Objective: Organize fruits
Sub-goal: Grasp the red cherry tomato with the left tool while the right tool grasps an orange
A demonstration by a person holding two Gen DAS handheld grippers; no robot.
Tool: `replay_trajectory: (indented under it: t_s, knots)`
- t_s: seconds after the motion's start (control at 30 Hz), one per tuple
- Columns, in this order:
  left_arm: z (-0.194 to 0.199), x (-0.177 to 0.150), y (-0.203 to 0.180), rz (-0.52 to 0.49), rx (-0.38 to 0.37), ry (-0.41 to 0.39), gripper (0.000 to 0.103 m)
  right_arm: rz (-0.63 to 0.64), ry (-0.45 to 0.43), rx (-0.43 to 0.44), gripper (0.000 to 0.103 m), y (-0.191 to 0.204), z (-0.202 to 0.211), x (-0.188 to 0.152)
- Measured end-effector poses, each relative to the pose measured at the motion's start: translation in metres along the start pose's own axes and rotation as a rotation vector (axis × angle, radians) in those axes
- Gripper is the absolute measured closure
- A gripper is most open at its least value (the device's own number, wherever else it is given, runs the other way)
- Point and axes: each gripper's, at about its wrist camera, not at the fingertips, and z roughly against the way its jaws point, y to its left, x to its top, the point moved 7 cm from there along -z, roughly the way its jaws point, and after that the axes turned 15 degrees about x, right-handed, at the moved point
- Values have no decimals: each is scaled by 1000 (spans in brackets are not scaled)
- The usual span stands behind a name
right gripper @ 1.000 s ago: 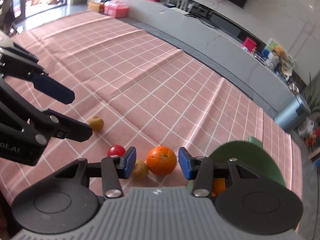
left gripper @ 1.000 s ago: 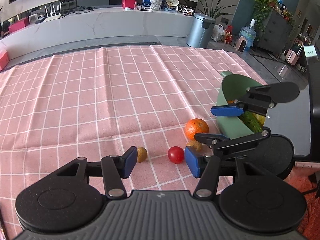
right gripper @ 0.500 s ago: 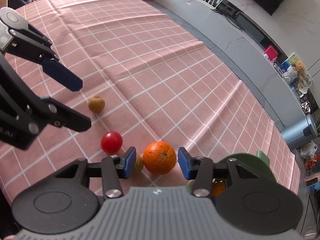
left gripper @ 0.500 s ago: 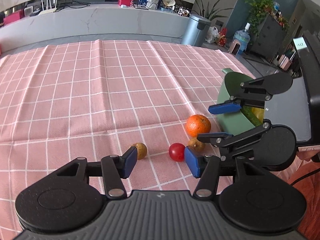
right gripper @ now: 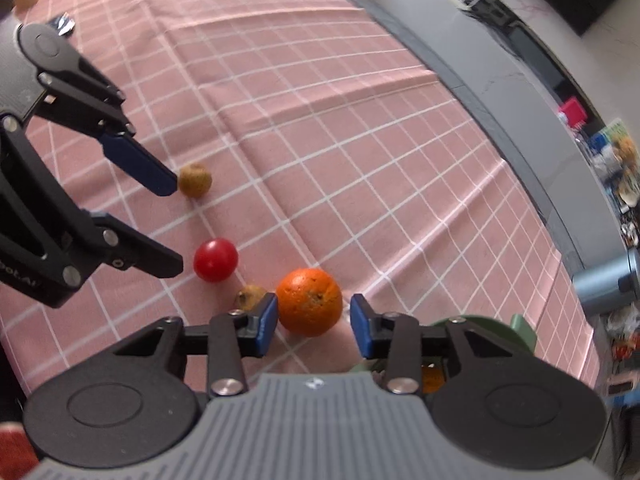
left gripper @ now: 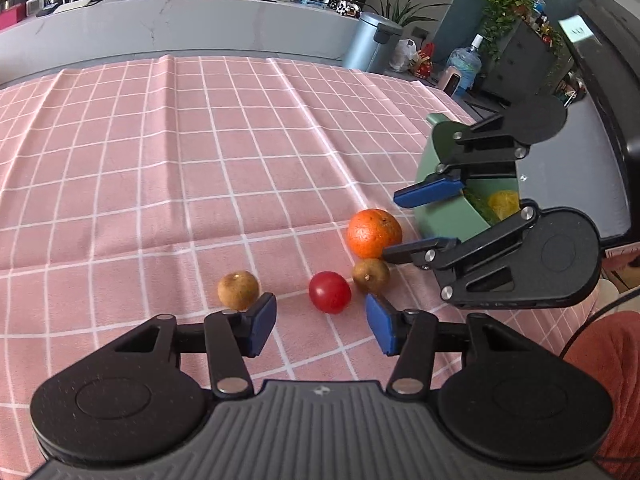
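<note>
**Both grippers open over loose fruit on pink check cloth**

Surface: pink tablecloth (left gripper: 200,160) with a white grid, creased in a few long folds. Behind it a long grey-white marble counter (left gripper: 180,28) with routers, boxes and a plush toy on top. Room also has a grey pedal bin (left gripper: 370,42), a water jug (left gripper: 464,66), a dark cabinet with a plant (left gripper: 520,52).

Count on the cloth: 1 orange (left gripper: 374,233), 1 red tomato (left gripper: 329,292), 2 small brown fruits, one on its own to the left (left gripper: 238,289), the other (left gripper: 371,276) touching the orange and just beside the tomato. 1 green bowl (left gripper: 444,216) at the cloth's right edge, holding something yellow, something green and, in the right wrist view, something orange; can't identify those.

Left gripper (left gripper: 321,325): jaws wide, nothing held, tomato just ahead of the gap, lone brown fruit at the tip of its left finger.

Right gripper (right gripper: 313,319): jaws wide, nothing held, orange (right gripper: 310,301) sits at the mouth between the blue pads (right gripper: 264,320), not clamped. Bowl is under and right of this gripper.
</note>
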Motion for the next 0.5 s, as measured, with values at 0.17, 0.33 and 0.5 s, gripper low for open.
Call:
replay_trajectory:
  t_s: [0.17,0.33,0.5]
  knots:
    - [-8,1,-6,-6,0,5,49,125,76,27,67,1,-10,0]
    - [-16,1,-9,3,-13,21,56,167,98,76,65,2,-15,2]
    - [-24,0,-8,21,-17,39,66,150,94,73,63,-3,-19,3]
